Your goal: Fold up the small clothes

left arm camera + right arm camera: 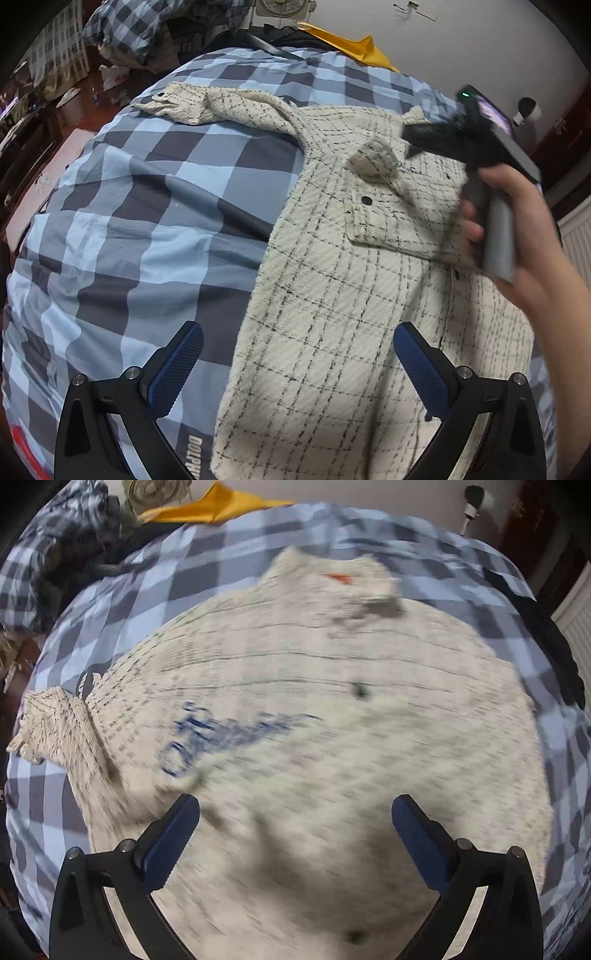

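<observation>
Spread across the checked bed [147,206], the jacket [332,295] is lying half folded, both grippers, left [298,363] and right [295,834], hovering with fingers spread, empty; next, probably grasping the sleeve [221,101] stretching away from it.

A blue, grey and white checked bedcover [147,206] spreads beneath and left of the claw. Far ahead lie a yellow cloth [354,46], a crumpled checked blanket [140,26] and 1 white fan [282,7].
</observation>
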Motion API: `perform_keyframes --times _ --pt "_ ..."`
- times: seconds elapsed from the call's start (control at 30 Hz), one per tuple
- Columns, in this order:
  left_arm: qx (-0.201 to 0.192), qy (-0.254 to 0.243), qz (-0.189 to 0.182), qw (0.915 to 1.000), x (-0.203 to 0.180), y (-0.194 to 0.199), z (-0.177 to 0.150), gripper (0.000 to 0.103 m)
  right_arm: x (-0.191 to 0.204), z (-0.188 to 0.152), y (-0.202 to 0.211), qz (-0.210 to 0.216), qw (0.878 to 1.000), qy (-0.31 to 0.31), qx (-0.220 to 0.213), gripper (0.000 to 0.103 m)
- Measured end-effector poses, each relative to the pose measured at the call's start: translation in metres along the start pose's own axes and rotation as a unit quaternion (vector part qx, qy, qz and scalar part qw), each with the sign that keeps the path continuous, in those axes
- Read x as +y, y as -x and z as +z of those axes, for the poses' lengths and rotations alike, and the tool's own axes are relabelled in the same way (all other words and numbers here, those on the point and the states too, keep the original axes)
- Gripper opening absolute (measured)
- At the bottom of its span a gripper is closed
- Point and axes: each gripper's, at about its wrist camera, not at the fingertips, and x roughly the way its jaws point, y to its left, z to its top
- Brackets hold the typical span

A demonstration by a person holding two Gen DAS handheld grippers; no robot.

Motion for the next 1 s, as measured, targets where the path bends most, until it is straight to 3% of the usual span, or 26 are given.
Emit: perform_keyframes --times 0.13,0.23,0.37,0.43,0.5,0.63,0.73,0.83,1.0 --pt "0.002 0.007 -0.012 0.9999 0.002 0.0 0.002 0.103 0.02 0.004 -0.012 0.041 0.999 -0.005 0.023 0.101" --pt "0.001 0.011 -0.021 0.9997 0.001 0.002 0.001 0.103 0.019 -0.015 -0.025 0.044 0.998 0.002 0.053 0.101" --pt "-0.004 0.005 -0.022 0.9997 -0.003 0.004 0.002 0.103 0.022 -0.054 -0.038 0.017 0.997 0.054 0.044 0.101" --pt "0.0 0.005 -0.021 0.9998 -0.003 0.003 0.001 0.103 0.023 -0.069 -0.045 0.003 0.998 0.069 0.012 0.101" --pt "0.002 0.006 -0.017 0.9998 -0.002 0.002 0.0 0.103 0.018 -0.071 -0.049 0.004 0.998 0.058 0.006 0.101" --pt "-0.002 0.009 -0.016 0.9998 0.0 0.005 0.0 0.103 0.0 -0.055 -0.04 0.042 0.997 0.043 0.048 0.101" --pt "-0.003 0.01 -0.018 0.9998 -0.001 0.006 0.001 0.103 -0.052 -0.047 0.012 0.092 0.994 -0.021 -0.059 0.101" --pt "0.0 0.006 -0.02 0.9998 -0.004 0.003 0.0 0.103 -0.088 -0.045 0.021 0.045 0.995 -0.047 -0.071 0.101" --pt "-0.003 0.0 -0.007 1.0 -0.005 0.001 -0.001 0.103 -0.115 -0.059 -0.027 -0.028 0.998 -0.049 -0.002 0.102"
